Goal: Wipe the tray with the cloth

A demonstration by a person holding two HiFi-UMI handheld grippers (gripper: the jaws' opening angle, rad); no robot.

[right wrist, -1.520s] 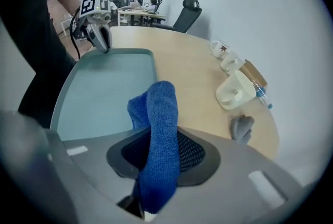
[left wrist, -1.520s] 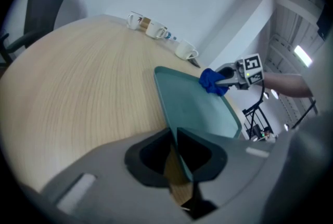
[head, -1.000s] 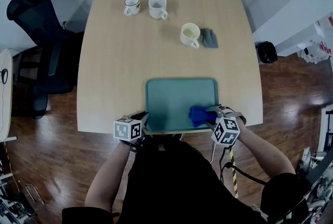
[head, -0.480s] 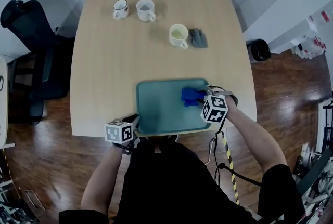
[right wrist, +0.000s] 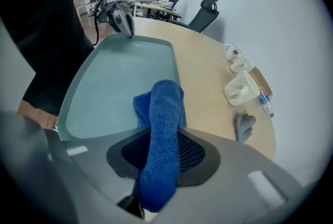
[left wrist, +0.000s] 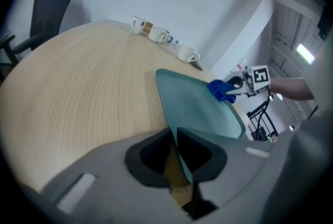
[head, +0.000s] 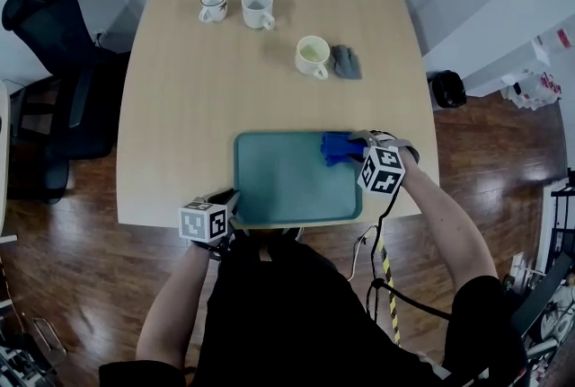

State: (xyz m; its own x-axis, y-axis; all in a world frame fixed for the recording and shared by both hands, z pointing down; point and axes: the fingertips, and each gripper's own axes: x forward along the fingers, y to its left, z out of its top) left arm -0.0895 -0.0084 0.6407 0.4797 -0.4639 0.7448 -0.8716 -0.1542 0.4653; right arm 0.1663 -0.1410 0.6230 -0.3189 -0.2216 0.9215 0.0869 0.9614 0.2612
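head view: my left gripper [head: 231,198] sat at the near left corner of the teal plastic tray [head: 278,188] on the pale wooden table [head: 198,107]. my right gripper [head: 353,146] held the blue terry cloth [head: 334,147] at the tray's far right corner.
left gripper view: the jaws pinched the tray's rim.
right gripper view: the jaws clamped the cloth, and its end lay on the tray.

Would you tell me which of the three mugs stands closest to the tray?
The pale cream mug beside the grey rag; the two white mugs stand side by side much farther from the tray.
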